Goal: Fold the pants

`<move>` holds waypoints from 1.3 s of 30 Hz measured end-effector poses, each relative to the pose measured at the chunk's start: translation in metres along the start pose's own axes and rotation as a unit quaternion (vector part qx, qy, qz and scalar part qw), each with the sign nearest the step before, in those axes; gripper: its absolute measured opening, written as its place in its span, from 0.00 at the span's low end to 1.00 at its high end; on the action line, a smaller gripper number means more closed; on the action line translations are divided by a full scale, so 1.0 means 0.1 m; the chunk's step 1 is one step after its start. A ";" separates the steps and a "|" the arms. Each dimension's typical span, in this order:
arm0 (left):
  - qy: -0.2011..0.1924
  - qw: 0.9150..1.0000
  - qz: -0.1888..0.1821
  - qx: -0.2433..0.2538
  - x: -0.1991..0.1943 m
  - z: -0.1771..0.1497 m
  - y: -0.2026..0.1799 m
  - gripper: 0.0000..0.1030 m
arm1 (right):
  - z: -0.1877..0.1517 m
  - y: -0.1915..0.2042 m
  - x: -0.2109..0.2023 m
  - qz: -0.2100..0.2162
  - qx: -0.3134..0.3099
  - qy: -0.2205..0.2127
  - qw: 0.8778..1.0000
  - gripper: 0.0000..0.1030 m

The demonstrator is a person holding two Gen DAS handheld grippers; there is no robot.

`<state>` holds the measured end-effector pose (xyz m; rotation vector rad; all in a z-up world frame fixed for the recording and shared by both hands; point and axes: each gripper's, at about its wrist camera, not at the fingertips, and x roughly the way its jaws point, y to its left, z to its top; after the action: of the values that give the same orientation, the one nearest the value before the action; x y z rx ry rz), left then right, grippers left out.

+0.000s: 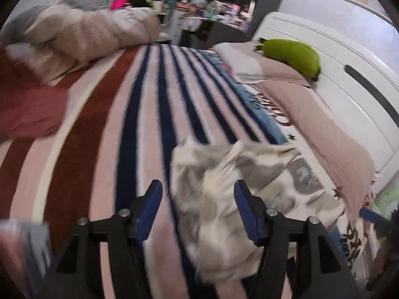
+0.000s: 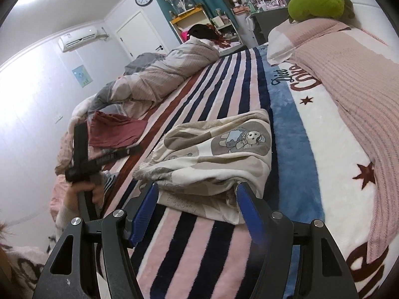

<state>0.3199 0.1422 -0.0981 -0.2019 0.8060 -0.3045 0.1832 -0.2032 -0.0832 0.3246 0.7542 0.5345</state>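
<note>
The pants (image 2: pixel 217 149) are cream with beige patches and a cartoon print, and lie folded in a bundle on the striped blanket (image 2: pixel 199 244). My right gripper (image 2: pixel 197 188) is open, with the near edge of the bundle lying between its blue pads and no pad pressing on it. In the blurred left wrist view, my left gripper (image 1: pixel 197 186) hangs open above the pants (image 1: pixel 224 199), its pads apart from the cloth. A hand (image 2: pixel 82 194) holds the left gripper's handle at the left of the right wrist view.
A maroon garment (image 2: pixel 114 132) lies left of the pants. A rumpled beige duvet (image 2: pixel 162 74) runs along the far side. A pink ribbed pillow cover (image 2: pixel 349 87), a green plush toy (image 2: pixel 316 0) and a white headboard (image 1: pixel 349 79) are on the right. Shelves stand beyond the bed.
</note>
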 end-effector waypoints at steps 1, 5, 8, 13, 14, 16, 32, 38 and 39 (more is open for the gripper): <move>0.005 1.000 0.000 0.007 0.07 0.07 -0.02 0.54 | 0.00 0.00 0.01 0.000 0.000 0.001 1.000 0.60; 0.034 0.999 0.007 0.011 0.46 0.21 -0.05 0.54 | 0.01 0.03 0.01 -0.005 -0.002 0.000 1.000 0.60; 0.049 0.998 -0.033 0.000 0.62 0.18 -0.06 0.52 | 0.02 0.00 0.03 -0.010 0.001 0.000 1.000 0.60; 0.043 0.999 -0.021 0.014 0.71 0.11 -0.10 0.15 | 0.05 -0.05 0.11 -0.014 0.013 0.010 1.000 0.60; 0.027 1.000 -0.008 0.013 0.66 0.11 -0.08 0.15 | 0.05 -0.06 0.12 -0.014 0.013 0.011 1.000 0.60; 0.003 0.999 0.030 0.013 0.56 0.12 -0.03 0.15 | 0.04 -0.06 0.13 -0.016 0.013 0.014 1.000 0.59; -0.021 0.998 0.017 0.049 -0.08 -0.03 -0.15 0.36 | 0.32 -0.06 0.38 -0.069 -0.067 0.010 0.995 0.48; 0.032 0.995 -0.035 0.085 -0.06 -0.34 -0.38 0.36 | 0.47 -0.16 0.79 -0.066 -0.114 0.066 0.989 0.11; 0.041 0.995 -0.028 0.086 -0.02 -0.40 -0.37 0.36 | 0.41 -0.19 0.84 -0.064 -0.109 0.085 0.988 0.11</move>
<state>0.2822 0.1060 -0.1128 -0.0512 0.8514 -0.4356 0.2701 -0.1749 -0.1103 0.0279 0.8664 0.5219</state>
